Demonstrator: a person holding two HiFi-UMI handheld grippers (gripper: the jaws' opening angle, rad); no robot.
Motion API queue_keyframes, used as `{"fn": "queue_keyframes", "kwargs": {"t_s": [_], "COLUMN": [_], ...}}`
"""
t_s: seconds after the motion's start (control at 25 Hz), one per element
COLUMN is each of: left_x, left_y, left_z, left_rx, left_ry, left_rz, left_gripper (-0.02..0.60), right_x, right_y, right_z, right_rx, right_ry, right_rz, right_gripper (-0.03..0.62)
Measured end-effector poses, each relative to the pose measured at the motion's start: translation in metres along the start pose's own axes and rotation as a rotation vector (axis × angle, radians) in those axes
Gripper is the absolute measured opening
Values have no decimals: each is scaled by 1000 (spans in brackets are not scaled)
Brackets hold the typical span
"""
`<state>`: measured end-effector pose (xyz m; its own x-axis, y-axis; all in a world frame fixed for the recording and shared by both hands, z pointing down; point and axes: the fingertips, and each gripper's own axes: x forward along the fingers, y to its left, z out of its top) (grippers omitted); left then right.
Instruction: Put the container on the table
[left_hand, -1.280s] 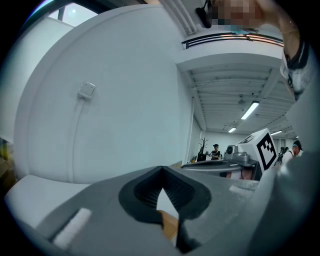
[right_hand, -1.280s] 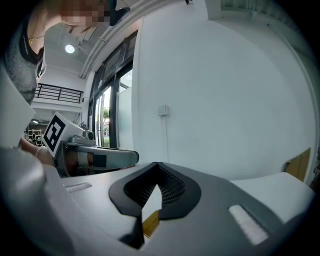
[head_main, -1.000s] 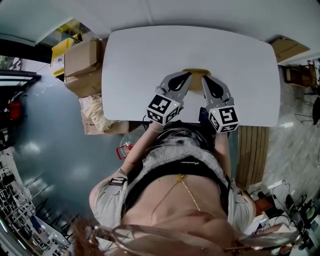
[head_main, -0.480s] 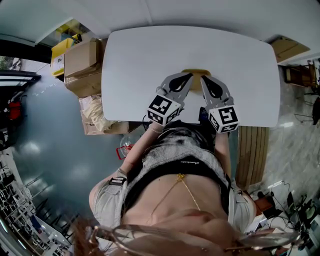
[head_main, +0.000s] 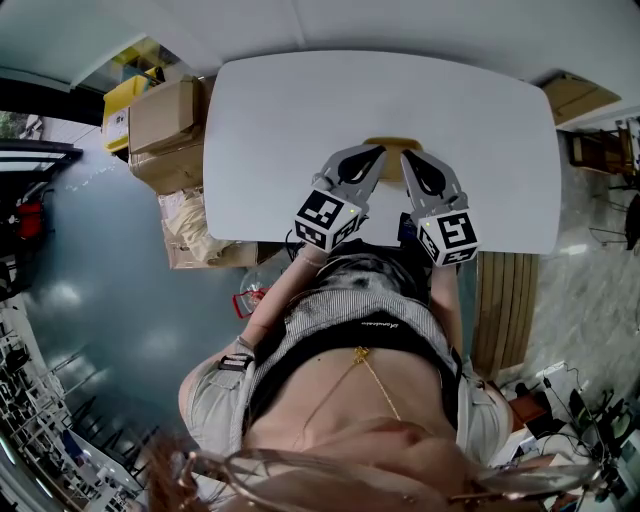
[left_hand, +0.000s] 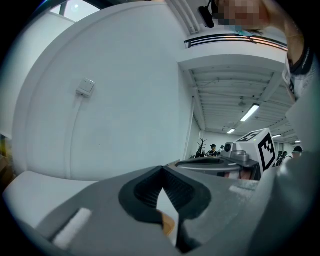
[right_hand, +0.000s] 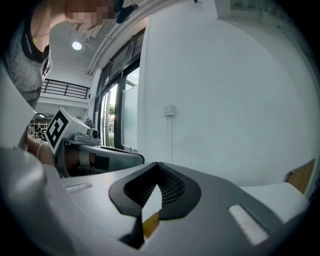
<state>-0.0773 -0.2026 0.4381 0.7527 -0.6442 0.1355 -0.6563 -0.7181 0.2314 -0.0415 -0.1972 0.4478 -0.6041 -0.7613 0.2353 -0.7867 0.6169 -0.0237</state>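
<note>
Off to the left, some cardboard boxes (head_main: 165, 120) were piled beside the white table (head_main: 300, 110). Over the table, near the person's edge, the left gripper (head_main: 376, 150) pointed inward with its jaws closed. In its own view the tips were touching, and a bit of tan showed through the gap lower down. Couldn't tell if that bit was actually pinched, tbh. Right between the two grippers was the tan container (head_main: 393, 146), sitting on the tabletop as far as the head view showed. The right gripper (head_main: 408, 156) was just beside it on the other side. Its jaws were closed tip to tip too, with the same tan bit peeking through the gap.
</note>
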Motion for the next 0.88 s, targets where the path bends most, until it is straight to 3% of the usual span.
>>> {"fn": "queue_keyframes", "kwargs": {"t_s": [0.48, 0.88], "left_x": [2, 3], "left_y": [-6, -9], "left_z": [-1, 1], "left_rx": [-36, -20], "left_ry": [0, 4], "left_rz": [-22, -23], "left_gripper": [0, 0], "right_x": [-9, -15], "right_y": [-8, -16], "right_z": [-2, 1], "right_rx": [0, 6], "right_ry": [7, 3], "right_rz": [-28, -48], "right_gripper": [25, 25]}}
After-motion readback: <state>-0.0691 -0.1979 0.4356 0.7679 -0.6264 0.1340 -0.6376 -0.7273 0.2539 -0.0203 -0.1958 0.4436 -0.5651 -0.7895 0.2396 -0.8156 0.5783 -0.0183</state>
